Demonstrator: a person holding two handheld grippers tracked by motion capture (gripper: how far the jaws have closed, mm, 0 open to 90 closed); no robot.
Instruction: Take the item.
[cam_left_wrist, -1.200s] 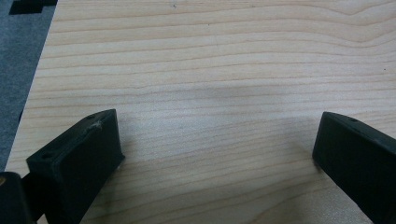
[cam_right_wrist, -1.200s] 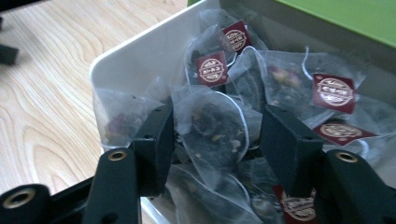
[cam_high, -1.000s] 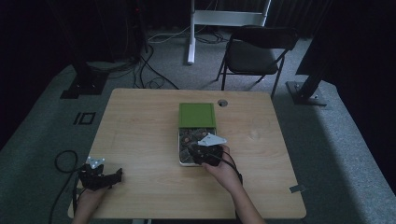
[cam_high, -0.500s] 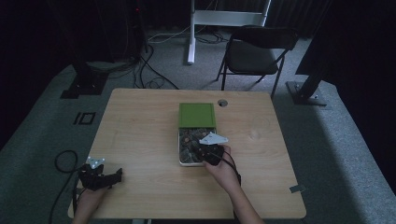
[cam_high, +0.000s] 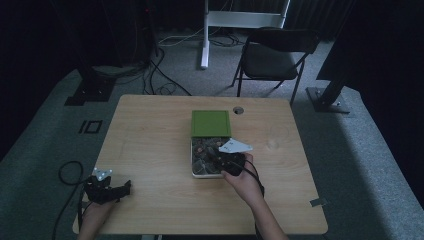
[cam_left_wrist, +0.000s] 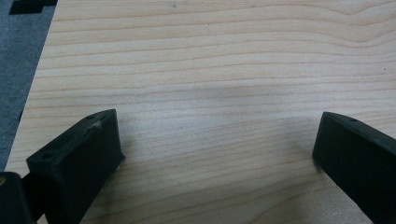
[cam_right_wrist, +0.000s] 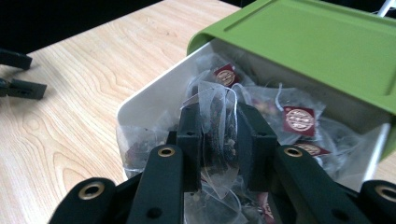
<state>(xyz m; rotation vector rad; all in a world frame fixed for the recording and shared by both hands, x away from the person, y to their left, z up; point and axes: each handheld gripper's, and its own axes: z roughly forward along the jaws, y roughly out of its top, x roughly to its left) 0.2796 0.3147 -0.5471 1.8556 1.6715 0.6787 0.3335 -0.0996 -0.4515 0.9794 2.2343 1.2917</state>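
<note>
Light wood-grain rectangular worktop (cam_high: 150, 150): carries 1 box near its centre and both grippers near the person's edge. A black folding chair (cam_high: 272, 55) stands on the grey floor beyond the far edge.

White rectangular plastic box (cam_right_wrist: 144, 100): sits mid-worktop, long axis running away from the person. Flat green plastic lid (cam_high: 210, 122) covers the far half; the near half is open. The right gripper view shows the open part packed with clear mesh tea bags, several with dark red square tags.

Right gripper (cam_right_wrist: 219, 126), black, 2 jaws: over the open near half of the box, held by the right hand (cam_high: 245, 177). Jaws drawn narrow and clamped on 1 clear mesh tea bag with dark contents (cam_right_wrist: 218, 140). The bag stands upright between the jaws, its top above the jaw tips, its white string trailing into the box. Whether it is clear of the bags beneath cannot be told.

Left gripper (cam_left_wrist: 215, 154), black, 2 jaws: at the near left corner of the worktop, well apart from the box. Jaws spread wide, bare wood between them.
</note>
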